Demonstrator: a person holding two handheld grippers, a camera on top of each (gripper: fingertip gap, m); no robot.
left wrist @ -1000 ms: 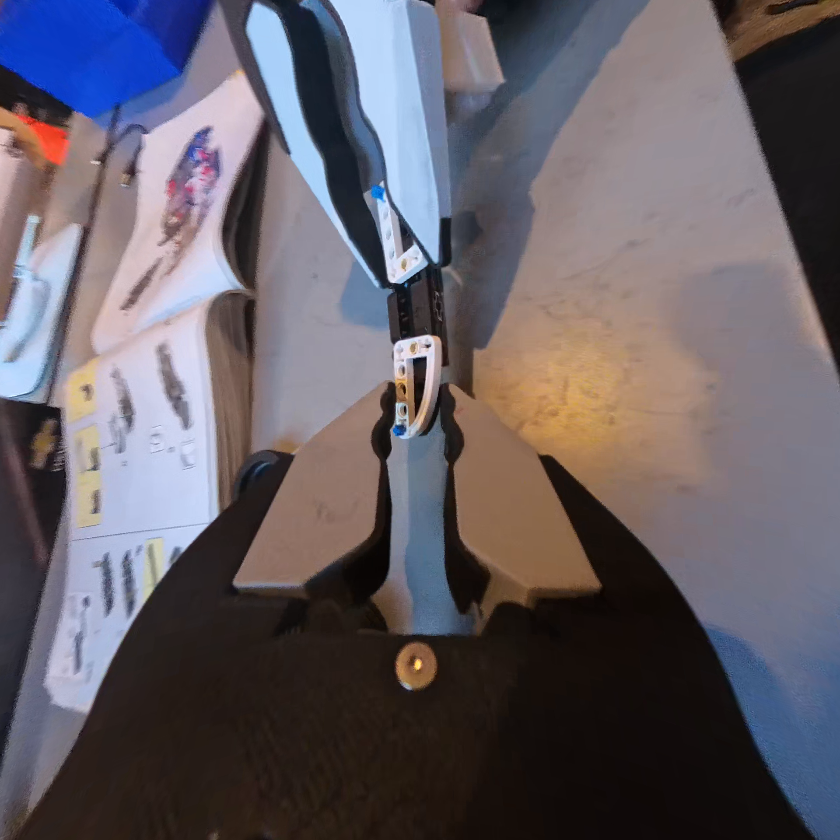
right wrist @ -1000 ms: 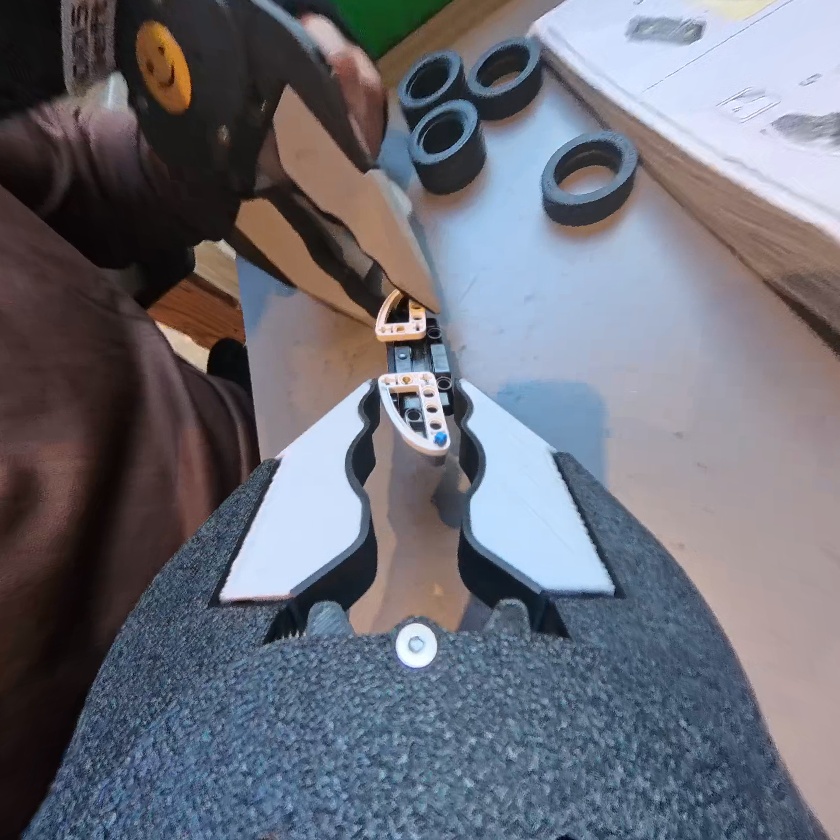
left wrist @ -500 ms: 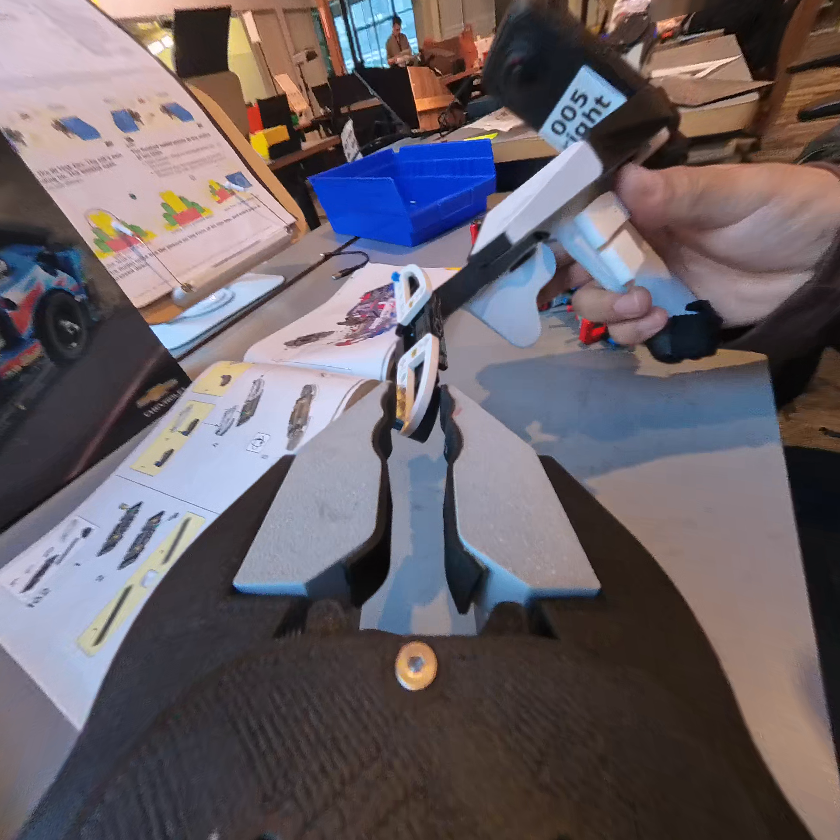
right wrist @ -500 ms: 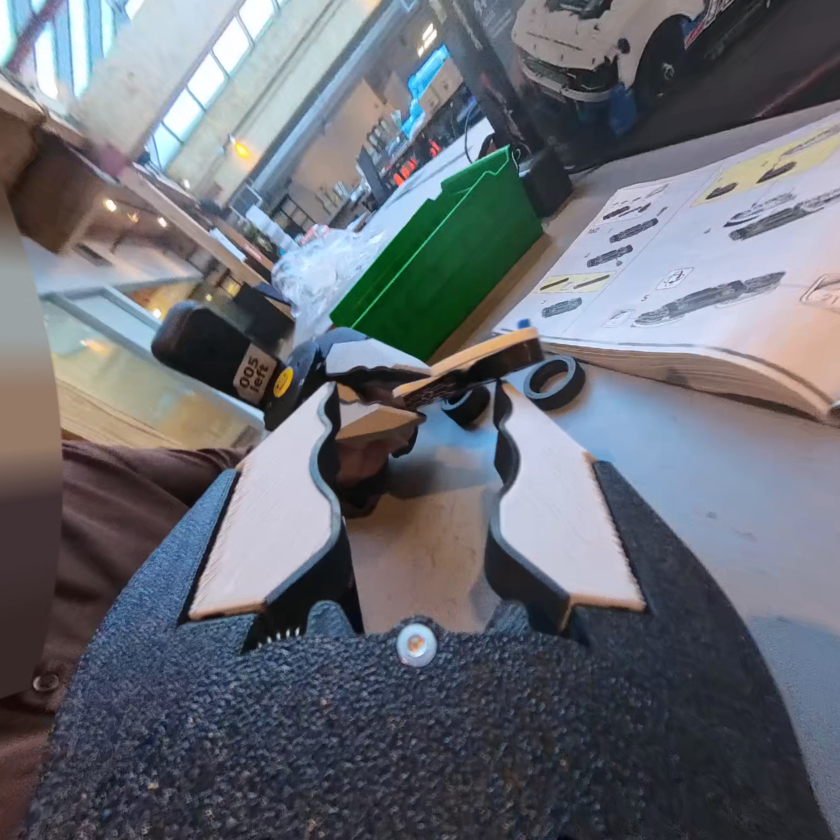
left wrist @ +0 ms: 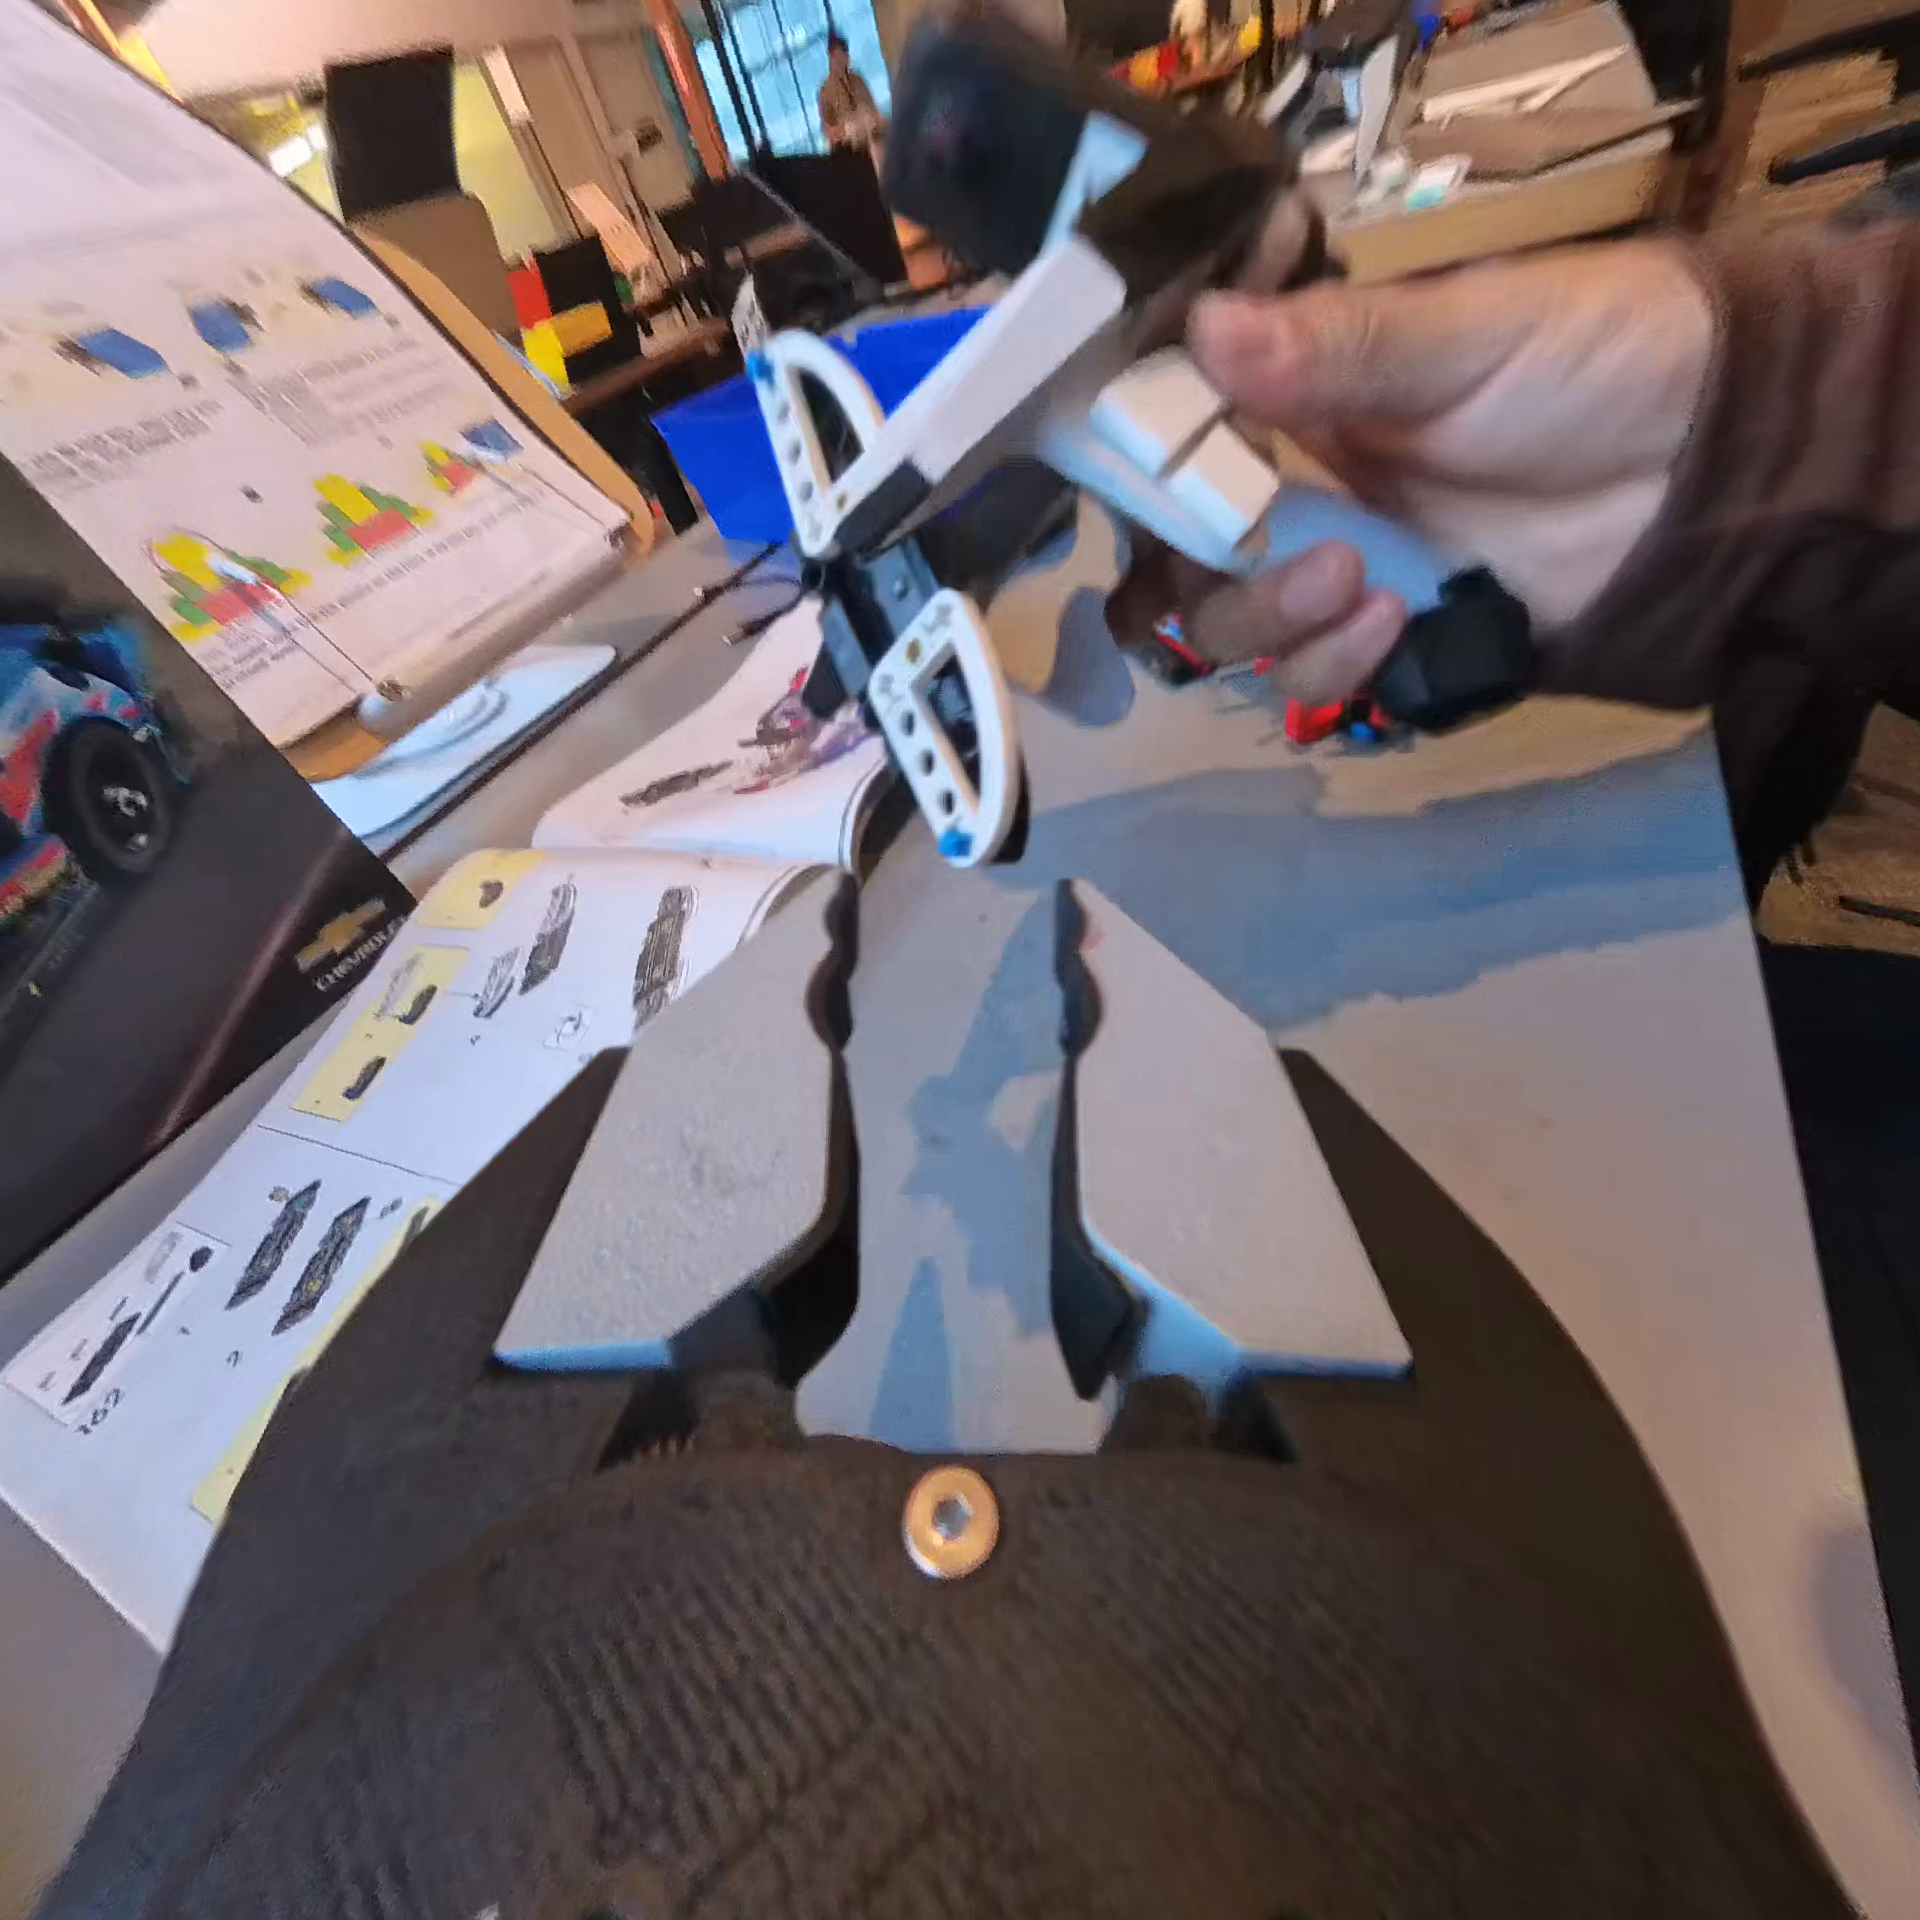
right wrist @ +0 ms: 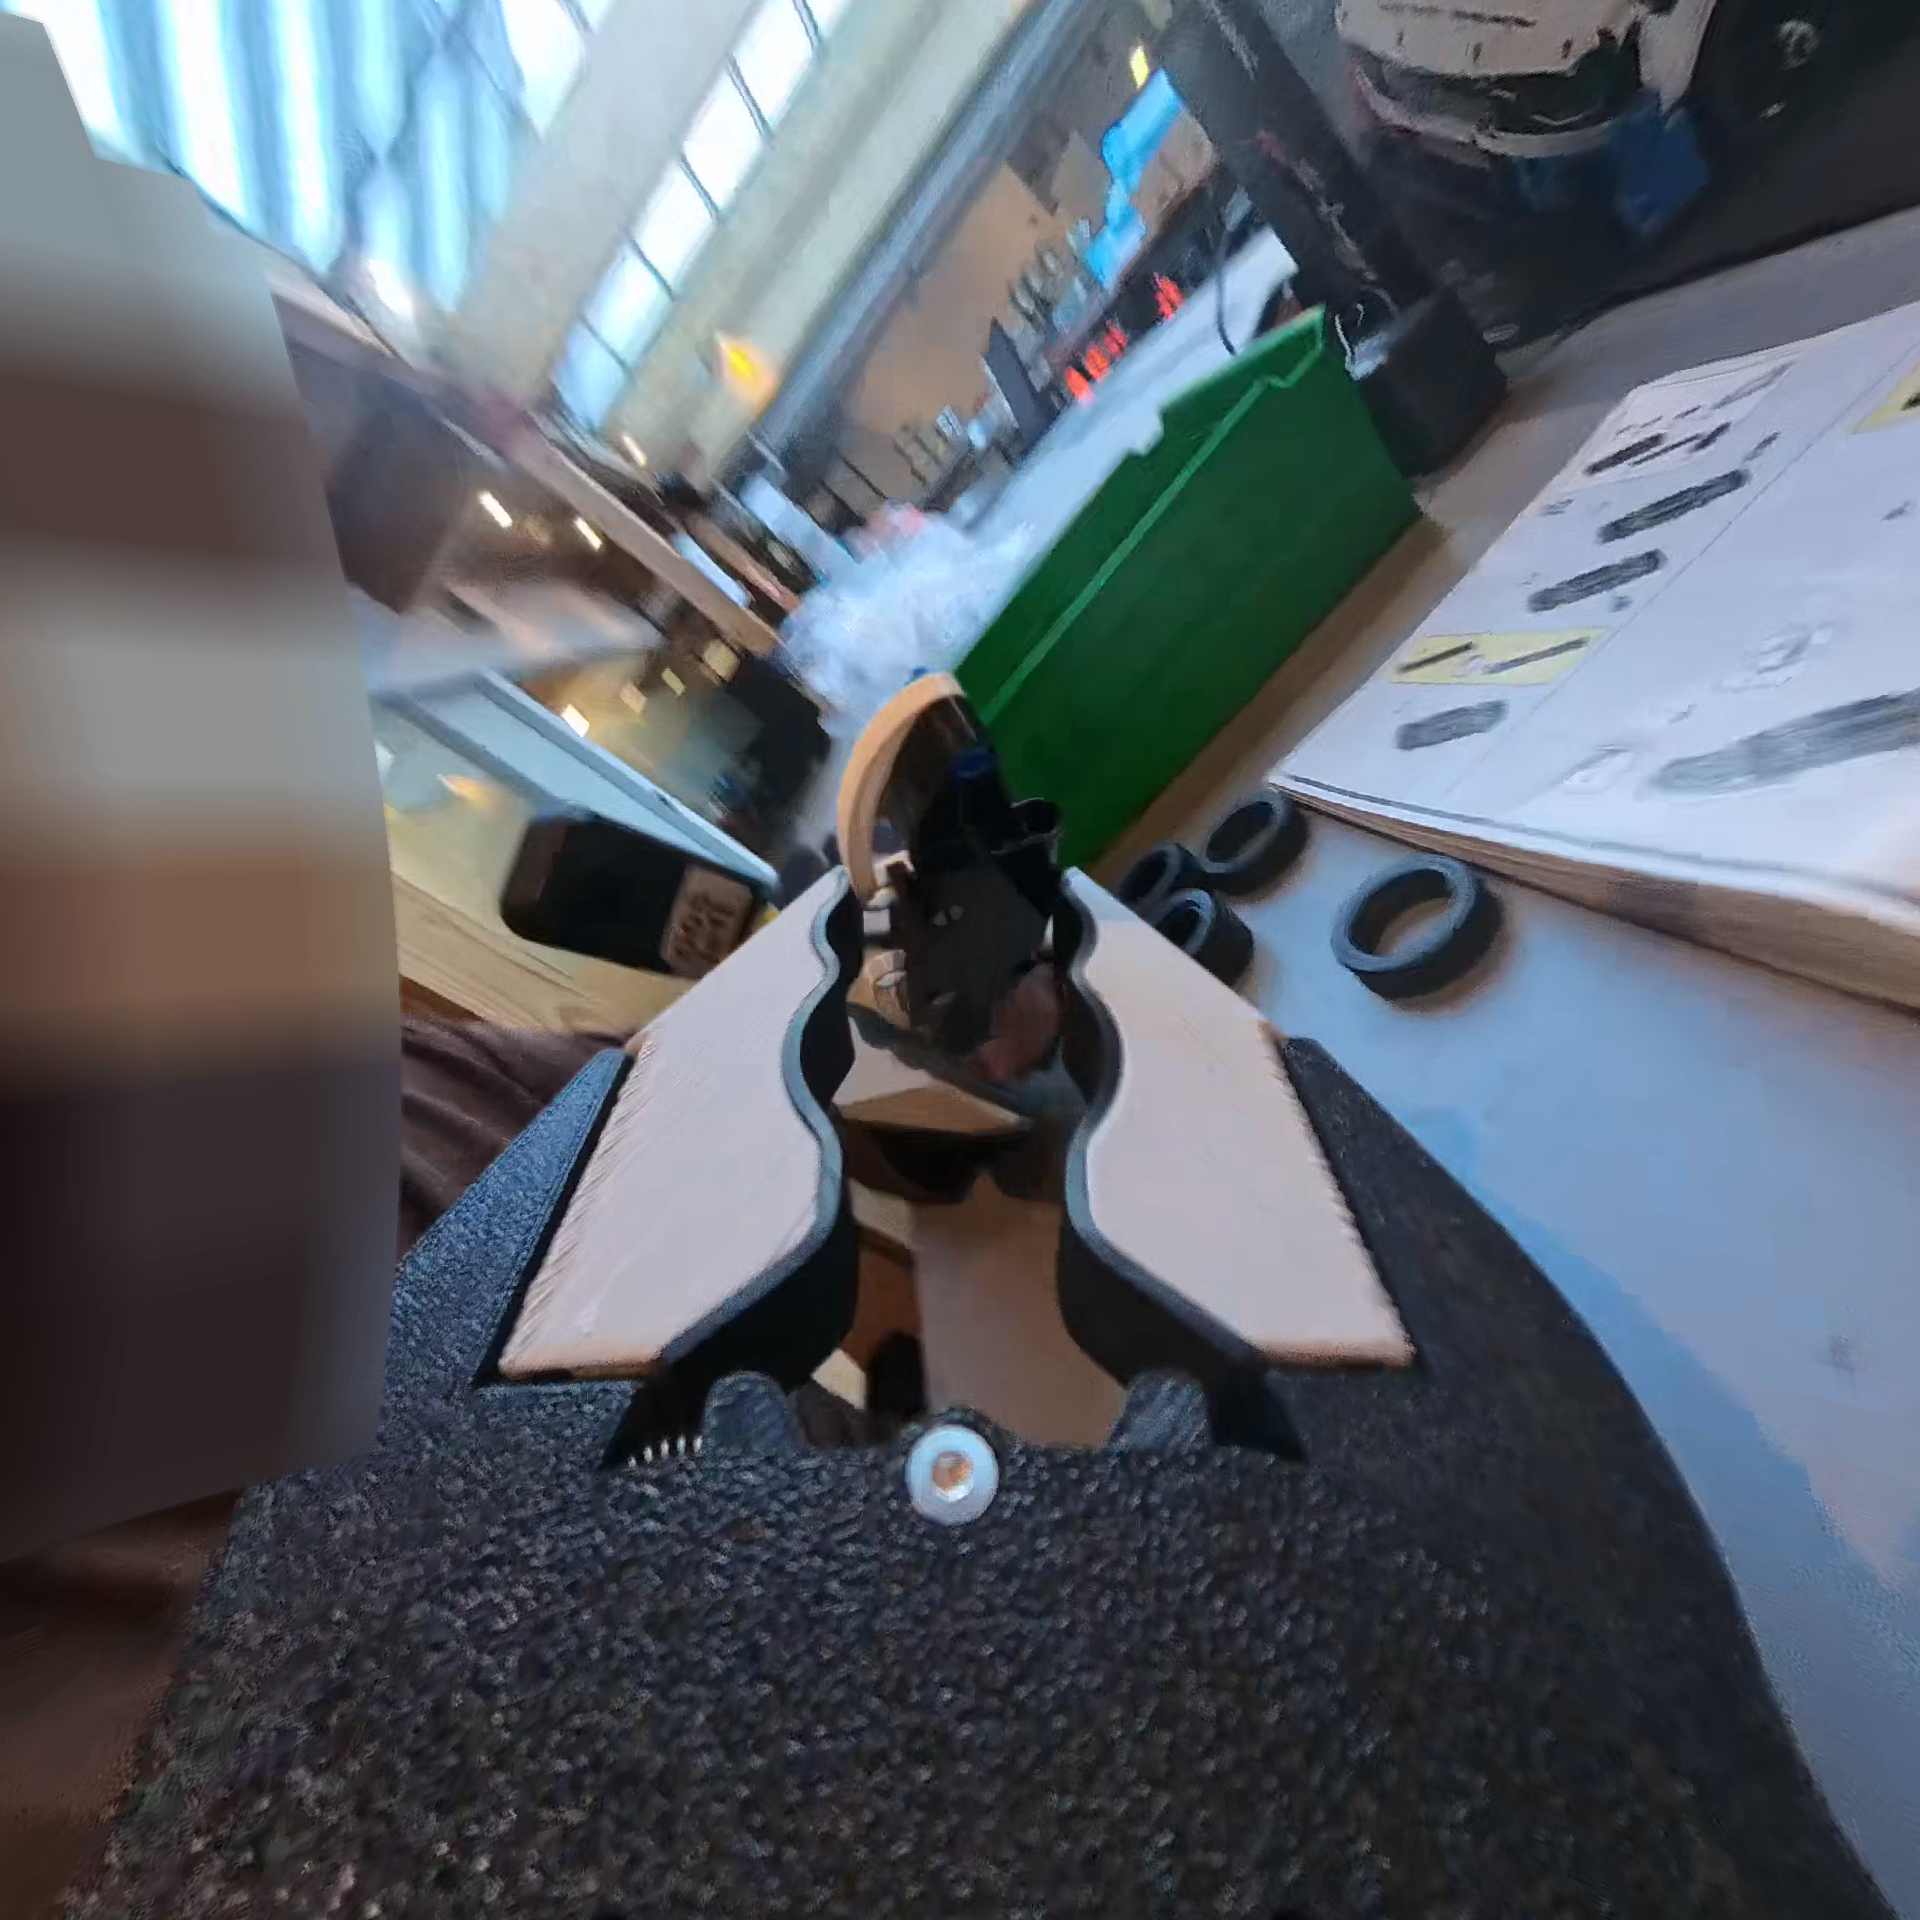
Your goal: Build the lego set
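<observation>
The lego assembly point(left wrist: 940, 717) is a black core with two white curved panels. In the left wrist view it hangs in the air above the grey table point(left wrist: 1455, 1039), held at its upper panel by the right gripper's fingers point(left wrist: 966, 405) in a person's hand. My left gripper point(left wrist: 956, 914) is open and empty, just below and short of the assembly. In the right wrist view my right gripper point(right wrist: 956, 904) is shut on the assembly point(right wrist: 971, 935), whose curved panel sticks up past the fingertips. The left gripper's black body point(right wrist: 623, 904) shows behind it.
An open instruction booklet point(left wrist: 582, 997) lies on the left, also in the right wrist view point(right wrist: 1662, 665). Several black tyres point(right wrist: 1413, 925) lie beside it. A green bin point(right wrist: 1195, 582), a blue bin point(left wrist: 727, 457), a dark box with a car picture point(left wrist: 156, 883) and red parts point(left wrist: 1330, 717) stand around.
Both grippers held the assembly low over the table. My left gripper has let go and opened. The right gripper has lifted the assembly away, and both views have tilted up.
</observation>
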